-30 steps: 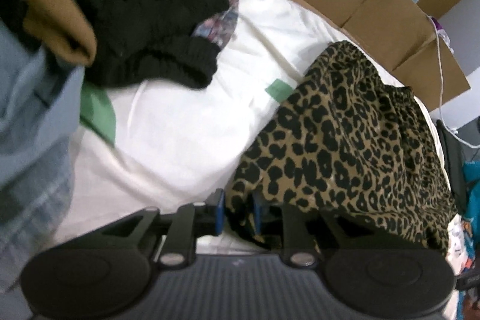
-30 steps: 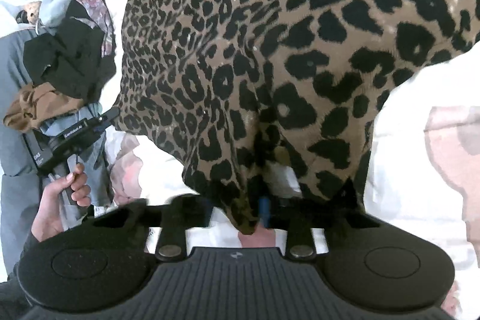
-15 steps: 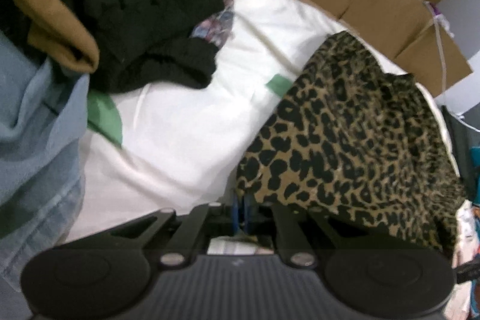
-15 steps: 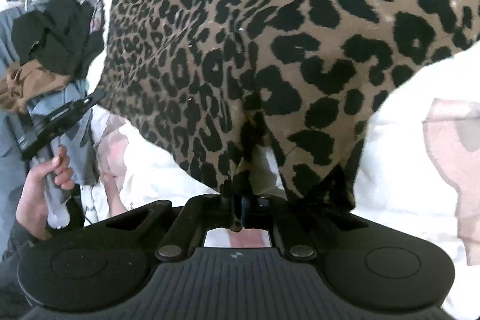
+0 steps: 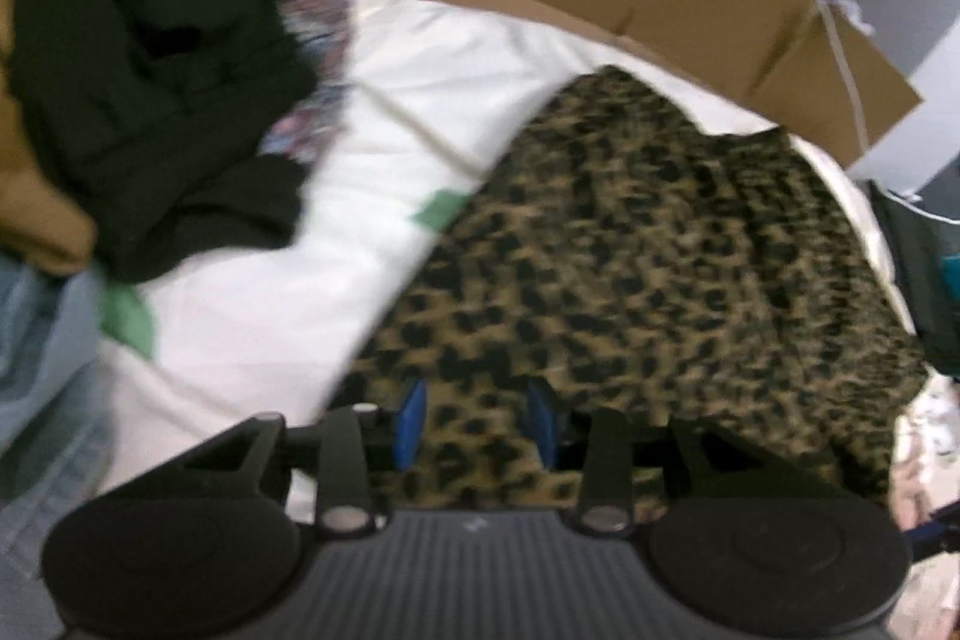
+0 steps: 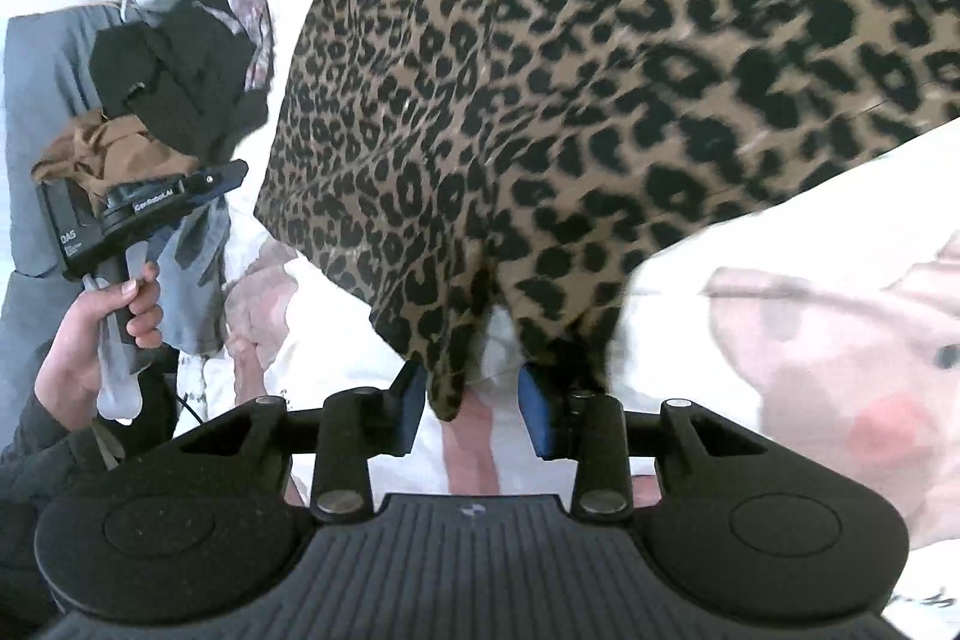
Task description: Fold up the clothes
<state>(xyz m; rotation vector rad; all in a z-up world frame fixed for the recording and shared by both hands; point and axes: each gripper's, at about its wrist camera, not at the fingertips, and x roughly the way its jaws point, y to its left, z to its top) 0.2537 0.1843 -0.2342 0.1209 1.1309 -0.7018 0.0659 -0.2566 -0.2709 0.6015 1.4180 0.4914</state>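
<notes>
White bedding [image 6: 720, 244] under leopard garment [image 6: 600, 70]; right view alone: hand [image 6: 102, 334]; both tools opening, released.

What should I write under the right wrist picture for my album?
Right gripper opening over a corner of the leopard-print garment on the white bedding.

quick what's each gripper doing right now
Left gripper: jaws opening, leopard-print garment between them, not pinched.
Right gripper: jaws opening, garment's corner hanging loose between them.

Both grippers were black plastic: right gripper [image 6: 474, 409] and left gripper [image 5: 477, 421] had blue pads, silver screws, ribbed housing; dark sleeve [image 6: 36, 460] lower left.
</notes>
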